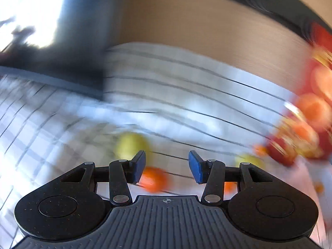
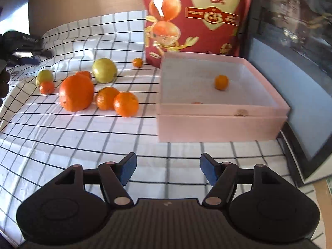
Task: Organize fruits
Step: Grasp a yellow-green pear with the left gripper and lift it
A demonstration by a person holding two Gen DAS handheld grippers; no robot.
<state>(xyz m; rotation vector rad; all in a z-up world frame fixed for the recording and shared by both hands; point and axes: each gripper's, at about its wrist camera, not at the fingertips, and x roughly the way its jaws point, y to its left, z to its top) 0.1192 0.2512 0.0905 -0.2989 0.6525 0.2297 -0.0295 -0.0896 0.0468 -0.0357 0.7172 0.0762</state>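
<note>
The left wrist view is smeared by motion. My left gripper (image 1: 167, 155) is open over the checked cloth, with nothing between its blue pads. A blurred orange (image 1: 154, 179) lies on the cloth just beyond its left finger, and a yellow-green fruit (image 1: 130, 145) lies farther off. My right gripper (image 2: 168, 157) is open and empty above the cloth, in front of a pink box (image 2: 220, 124). One small orange (image 2: 221, 82) lies inside the box. On the cloth to the left are a big orange (image 2: 76, 93), two medium oranges (image 2: 106, 98) and a green fruit (image 2: 104, 70).
A red printed bag (image 2: 197, 16) stands behind the box. A dark framed panel (image 2: 300, 103) runs along the right. More small fruit (image 2: 46, 87) lies at the far left, near a dark gripper-like shape (image 2: 22, 43) and a hand (image 2: 4, 83). A tiny orange (image 2: 137, 62) sits by the bag.
</note>
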